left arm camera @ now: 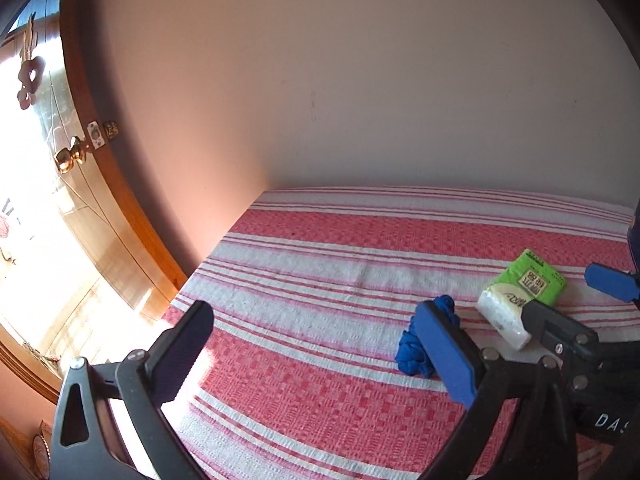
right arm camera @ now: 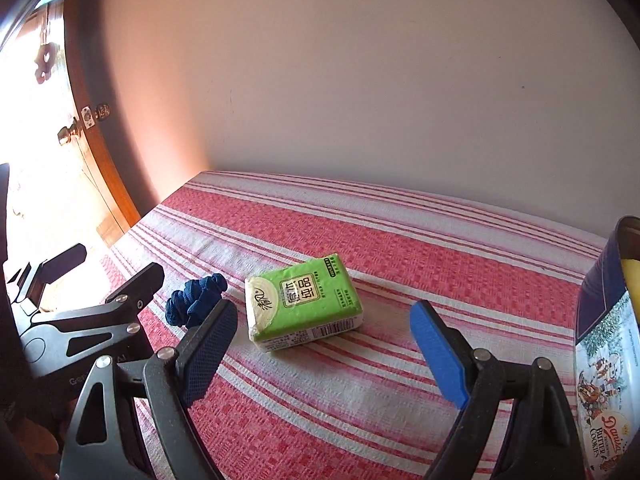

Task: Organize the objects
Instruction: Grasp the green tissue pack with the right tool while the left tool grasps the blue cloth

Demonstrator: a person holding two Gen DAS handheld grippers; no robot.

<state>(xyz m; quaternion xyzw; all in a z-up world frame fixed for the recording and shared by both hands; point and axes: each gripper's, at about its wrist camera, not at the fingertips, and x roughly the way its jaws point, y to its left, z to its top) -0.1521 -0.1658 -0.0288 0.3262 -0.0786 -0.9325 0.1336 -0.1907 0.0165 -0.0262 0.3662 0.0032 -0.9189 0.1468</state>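
A green tissue pack (right arm camera: 304, 304) lies on the red-and-white striped bedspread (right arm camera: 360, 408), just ahead of my right gripper (right arm camera: 324, 346). That gripper is open, its fingers apart on either side of the pack's line and clear of it. A dark blue scrunchie (right arm camera: 196, 300) rests left of the pack. In the left wrist view the scrunchie (left arm camera: 410, 346) is partly hidden behind the blue pad of my left gripper (left arm camera: 316, 346), which is open and empty. The tissue pack (left arm camera: 520, 294) sits further right, with the right gripper (left arm camera: 576, 300) beside it. The left gripper (right arm camera: 100, 274) shows at the left of the right wrist view.
A blue butter cookie tin (right arm camera: 604, 340) stands open at the right edge, something yellow inside. A plain wall backs the bed. A wooden door (left arm camera: 120, 240) with a brass knob (left arm camera: 68, 158) is at the left, past the bed's edge.
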